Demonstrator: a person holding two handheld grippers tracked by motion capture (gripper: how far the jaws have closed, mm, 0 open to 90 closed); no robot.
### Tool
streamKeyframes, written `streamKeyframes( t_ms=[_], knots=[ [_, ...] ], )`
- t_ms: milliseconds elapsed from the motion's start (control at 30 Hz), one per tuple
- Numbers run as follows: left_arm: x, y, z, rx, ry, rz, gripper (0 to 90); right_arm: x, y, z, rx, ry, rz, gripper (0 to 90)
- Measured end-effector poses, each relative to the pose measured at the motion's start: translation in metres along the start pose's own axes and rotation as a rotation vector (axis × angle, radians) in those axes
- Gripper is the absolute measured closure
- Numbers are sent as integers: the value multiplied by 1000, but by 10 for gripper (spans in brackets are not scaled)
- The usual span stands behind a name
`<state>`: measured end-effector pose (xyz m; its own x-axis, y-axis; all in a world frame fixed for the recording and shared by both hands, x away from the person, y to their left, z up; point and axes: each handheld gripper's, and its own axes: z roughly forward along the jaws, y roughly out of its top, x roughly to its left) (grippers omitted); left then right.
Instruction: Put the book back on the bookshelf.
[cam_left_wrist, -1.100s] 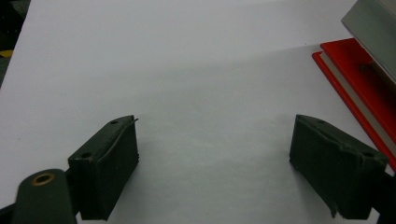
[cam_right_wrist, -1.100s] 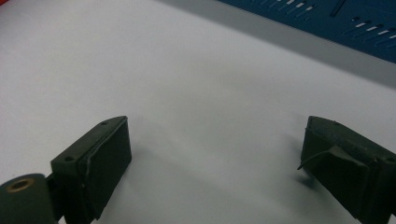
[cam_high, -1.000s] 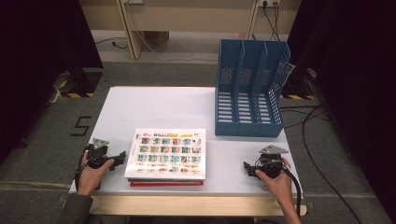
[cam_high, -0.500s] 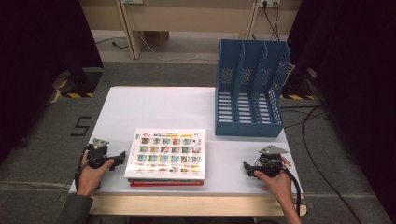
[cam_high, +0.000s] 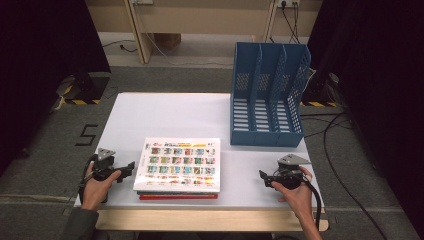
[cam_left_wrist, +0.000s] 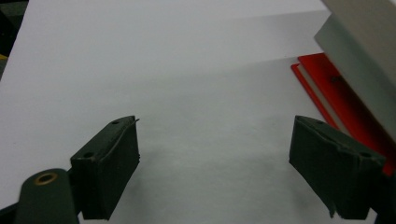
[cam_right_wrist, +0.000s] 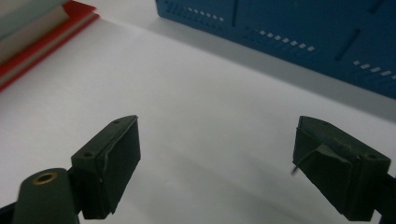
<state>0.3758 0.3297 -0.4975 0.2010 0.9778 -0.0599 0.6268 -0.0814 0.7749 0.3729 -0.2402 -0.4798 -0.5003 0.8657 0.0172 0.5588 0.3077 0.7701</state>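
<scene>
Resting on the near edge of the white bench (cam_high: 165, 112), left hand-held gripper (cam_high: 128, 167) with jaws spread wide and pinching nothing, pointing toward the stack of books (cam_high: 179, 165) just beside it. Sitting likewise at the near right, right hand-held gripper (cam_high: 263, 176), jaws also spread and empty, well apart from the stack's right edge. Lying flat between the two, the stack: a picture-covered book on top, a red book (cam_high: 177, 196) at the bottom, its corner showing near the right jaw in the left gripper view (cam_left_wrist: 327, 88). Standing farther back, right of centre, a blue file rack (cam_high: 267, 97), all compartments looking empty. Judging from this, nothing gripped or lifted yet; grasping and moving the books all left to do.
</scene>
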Motion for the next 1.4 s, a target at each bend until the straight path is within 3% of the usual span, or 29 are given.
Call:
streamKeyframes(
  t_ms=[100,233,400,700,900,933,1100,1167,1400],
  knots=[
    [-3,1,-4,-13,-20,3,154,13,6,-2,-22,50,-19,159],
    [-6,2,-7,-14,-29,14,154,20,9,-2,-22,73,-32,159],
    [-6,6,-12,-36,-38,-2,154,28,13,-2,-23,99,-36,164],
    [-18,12,-20,-44,-82,46,153,44,25,0,-40,165,-50,160],
    [-21,12,-21,-27,-70,75,167,58,35,4,-49,223,-59,160],
    [-22,12,-21,-26,-68,79,194,62,38,6,-49,253,-53,159],
    [-26,13,-24,-23,-84,114,294,69,43,10,-52,314,-34,159],
    [-32,14,-26,-33,-78,157,381,73,46,13,-56,353,-15,159],
    [-36,14,-27,-36,-75,188,469,80,50,21,-41,386,-17,160]
  ],
)
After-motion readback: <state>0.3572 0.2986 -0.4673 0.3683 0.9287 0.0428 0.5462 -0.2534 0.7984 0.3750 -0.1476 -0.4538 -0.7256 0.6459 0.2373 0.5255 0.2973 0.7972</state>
